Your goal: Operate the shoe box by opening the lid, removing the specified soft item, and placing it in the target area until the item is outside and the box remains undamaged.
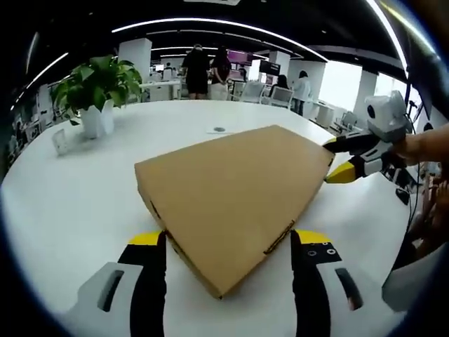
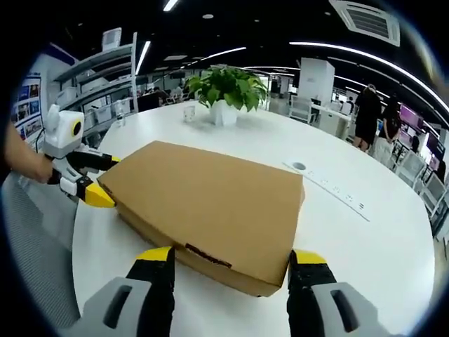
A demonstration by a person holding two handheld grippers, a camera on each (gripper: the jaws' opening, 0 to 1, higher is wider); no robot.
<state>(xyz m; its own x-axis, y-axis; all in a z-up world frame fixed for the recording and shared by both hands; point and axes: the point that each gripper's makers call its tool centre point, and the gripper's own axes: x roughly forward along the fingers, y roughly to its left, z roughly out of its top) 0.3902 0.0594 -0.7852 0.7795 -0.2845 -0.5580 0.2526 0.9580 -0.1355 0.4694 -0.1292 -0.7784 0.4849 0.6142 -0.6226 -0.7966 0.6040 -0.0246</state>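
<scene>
A closed brown cardboard shoe box (image 1: 235,189) lies flat on the white table (image 1: 77,203), lid down. My left gripper (image 1: 230,242) is open, its yellow-tipped black jaws standing wide on either side of the box's near corner. In the left gripper view my right gripper (image 1: 328,163) comes in from the right, open around the box's far right corner. In the right gripper view the box (image 2: 210,203) lies ahead, and my right gripper (image 2: 232,256) straddles its near corner. The left gripper (image 2: 106,181) sits at the box's left corner. The box's contents are hidden.
A potted plant (image 1: 97,88) in a white pot stands on the table beyond the box, seen also as the plant (image 2: 224,91). A round cable port (image 2: 299,166) and a white strip (image 2: 340,191) lie to the right. People (image 1: 196,70) stand farther back, and shelves (image 2: 98,91) are at the left.
</scene>
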